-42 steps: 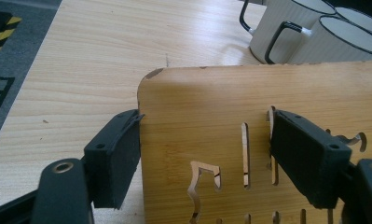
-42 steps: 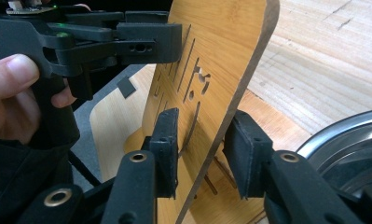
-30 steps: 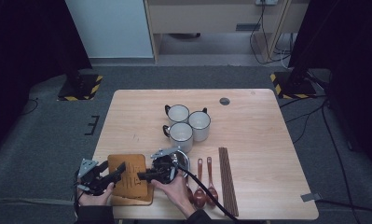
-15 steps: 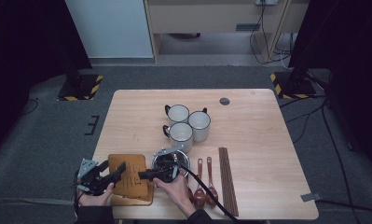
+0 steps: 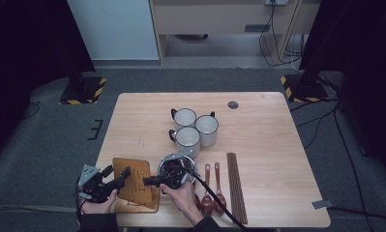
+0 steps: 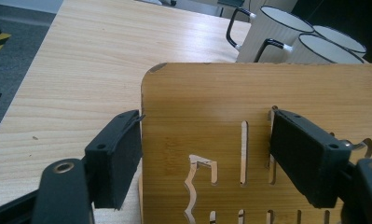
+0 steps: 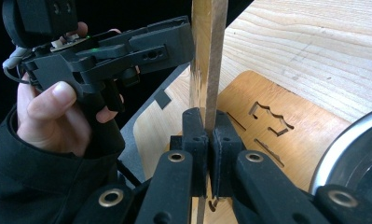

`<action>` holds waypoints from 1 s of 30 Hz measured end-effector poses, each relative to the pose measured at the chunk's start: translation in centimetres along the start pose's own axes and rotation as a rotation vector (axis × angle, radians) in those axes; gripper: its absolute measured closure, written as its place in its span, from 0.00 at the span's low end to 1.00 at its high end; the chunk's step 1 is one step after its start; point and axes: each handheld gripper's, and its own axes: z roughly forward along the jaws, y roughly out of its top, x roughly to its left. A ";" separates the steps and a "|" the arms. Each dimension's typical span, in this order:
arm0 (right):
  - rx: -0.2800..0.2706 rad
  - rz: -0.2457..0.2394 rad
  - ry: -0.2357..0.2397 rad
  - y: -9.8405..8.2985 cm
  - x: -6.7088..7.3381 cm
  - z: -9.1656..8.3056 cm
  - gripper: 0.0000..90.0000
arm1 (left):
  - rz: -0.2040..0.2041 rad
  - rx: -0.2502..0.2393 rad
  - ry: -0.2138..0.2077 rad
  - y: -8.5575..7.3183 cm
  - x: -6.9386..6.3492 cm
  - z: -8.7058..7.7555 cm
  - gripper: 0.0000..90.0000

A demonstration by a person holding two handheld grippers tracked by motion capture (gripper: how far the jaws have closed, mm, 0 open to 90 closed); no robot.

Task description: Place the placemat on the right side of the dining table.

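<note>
The light wooden desk [image 5: 277, 145] carries three white mugs [image 5: 194, 128] clustered near its middle, a small dark disc [image 5: 233, 104] toward the far edge, a slotted wooden board [image 5: 137, 181] at the near left, a metal bowl [image 5: 177, 170], two wooden spoons [image 5: 213, 191] and dark chopsticks [image 5: 236, 186].

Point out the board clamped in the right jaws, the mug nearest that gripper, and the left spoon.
Upright board [image 7: 209, 56], right gripper view, on its narrow edge above the jaws.
Nearest mug [image 5: 187, 137], high view, on its white inside.
Left spoon [image 5: 207, 205], high view, on its bowl end.
</note>
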 end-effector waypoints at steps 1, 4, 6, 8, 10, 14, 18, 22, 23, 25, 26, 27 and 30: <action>0.000 0.002 0.001 0.0 0.0 0.0 0.97 | 0.000 -0.002 -0.001 0.0 0.0 0.0 0.27; -0.008 -0.003 -0.005 0.0 0.1 -0.1 0.97 | 0.000 -0.012 -0.003 0.0 0.0 0.0 0.27; -0.011 -0.006 -0.008 0.1 0.3 -0.2 0.97 | 0.003 -0.018 -0.005 0.0 0.0 -0.1 0.27; -0.017 -0.011 -0.018 0.2 0.4 -0.3 0.97 | 0.011 -0.029 -0.002 0.0 0.0 -0.1 0.28; -0.027 -0.020 -0.031 0.3 0.4 -0.5 0.97 | 0.010 -0.035 0.003 0.0 0.1 -0.2 0.26; -0.047 -0.027 -0.047 0.7 0.4 -1.1 0.97 | 0.004 -0.042 0.003 0.0 0.2 -0.2 0.26; -0.068 -0.035 -0.061 1.1 0.5 -1.7 0.97 | 0.001 -0.046 0.009 0.0 0.3 -0.2 0.25; -0.086 -0.041 -0.070 1.3 0.6 -2.2 0.97 | 0.000 -0.040 0.013 -0.1 0.4 -0.2 0.24; -0.096 -0.041 -0.076 1.5 0.6 -2.5 0.97 | 0.000 -0.037 0.015 -0.1 0.4 -0.1 0.24; -0.111 -0.044 -0.081 1.6 0.7 -2.8 0.97 | 0.004 -0.033 0.018 -0.2 0.4 -0.1 0.24; -0.118 -0.044 -0.084 1.7 0.7 -3.0 0.97 | 0.007 -0.031 0.020 -0.2 0.4 0.0 0.23; -0.123 -0.047 -0.085 1.8 0.7 -3.2 0.97 | 0.009 -0.030 0.023 -0.2 0.4 0.0 0.23; -0.143 -0.053 -0.097 2.1 0.8 -3.7 0.97 | 0.019 -0.023 0.031 -0.3 0.5 0.1 0.23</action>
